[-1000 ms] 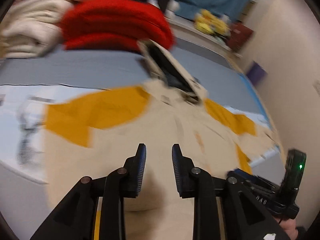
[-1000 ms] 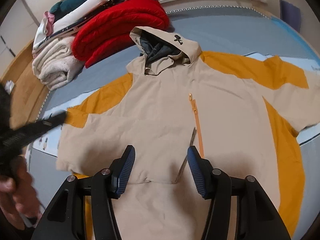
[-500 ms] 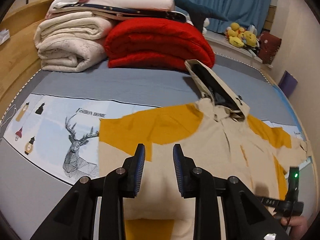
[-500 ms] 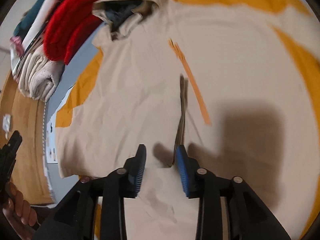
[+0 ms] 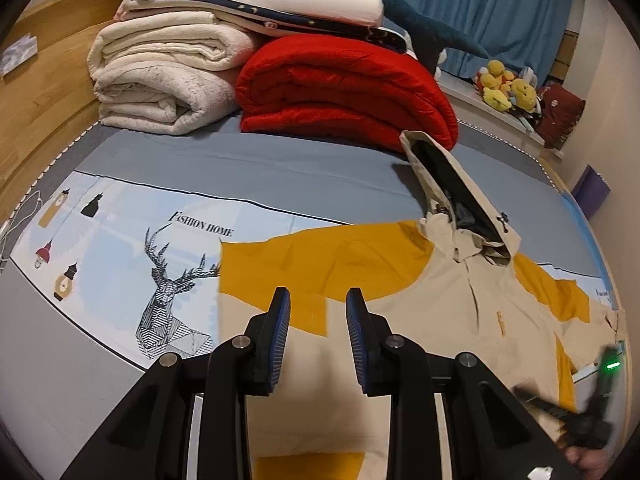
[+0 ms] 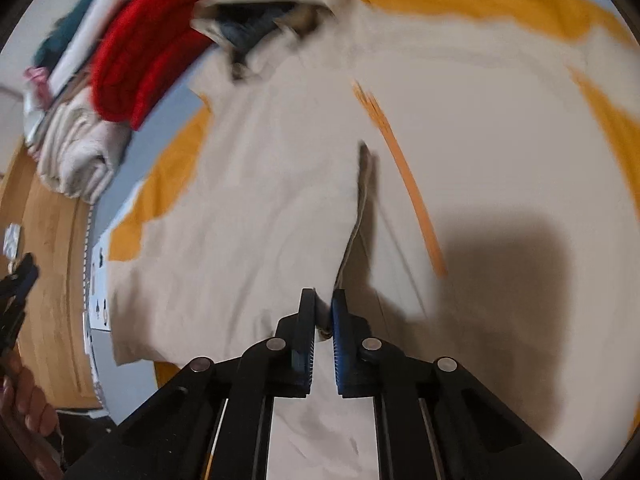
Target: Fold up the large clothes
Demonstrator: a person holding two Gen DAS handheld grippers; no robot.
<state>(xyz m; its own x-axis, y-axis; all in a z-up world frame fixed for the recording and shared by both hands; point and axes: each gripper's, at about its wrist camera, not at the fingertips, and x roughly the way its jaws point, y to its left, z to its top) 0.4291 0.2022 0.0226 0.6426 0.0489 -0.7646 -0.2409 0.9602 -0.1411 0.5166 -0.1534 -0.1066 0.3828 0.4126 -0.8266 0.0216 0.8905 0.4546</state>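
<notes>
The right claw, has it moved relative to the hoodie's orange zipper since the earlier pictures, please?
Yes. The right claw has come down toward the hoodie, left of the orange zipper, and closed on a fabric edge there.

We see a wooden headboard [image 5: 44, 108] and blue curtains [image 5: 480, 8] behind the bed [image 5: 280, 172]. Plain pale walls [image 5: 616, 92], apparently under indoor lighting.

The left claw [image 5: 316, 312] points steeply down, its jaws a little apart with nothing between them. The right claw [image 6: 323, 312], also angled downward, has closed its blue fingers [image 6: 340, 312] on a fold of cloth. A bare hand [image 6: 24, 404] grips the left handle.
</notes>
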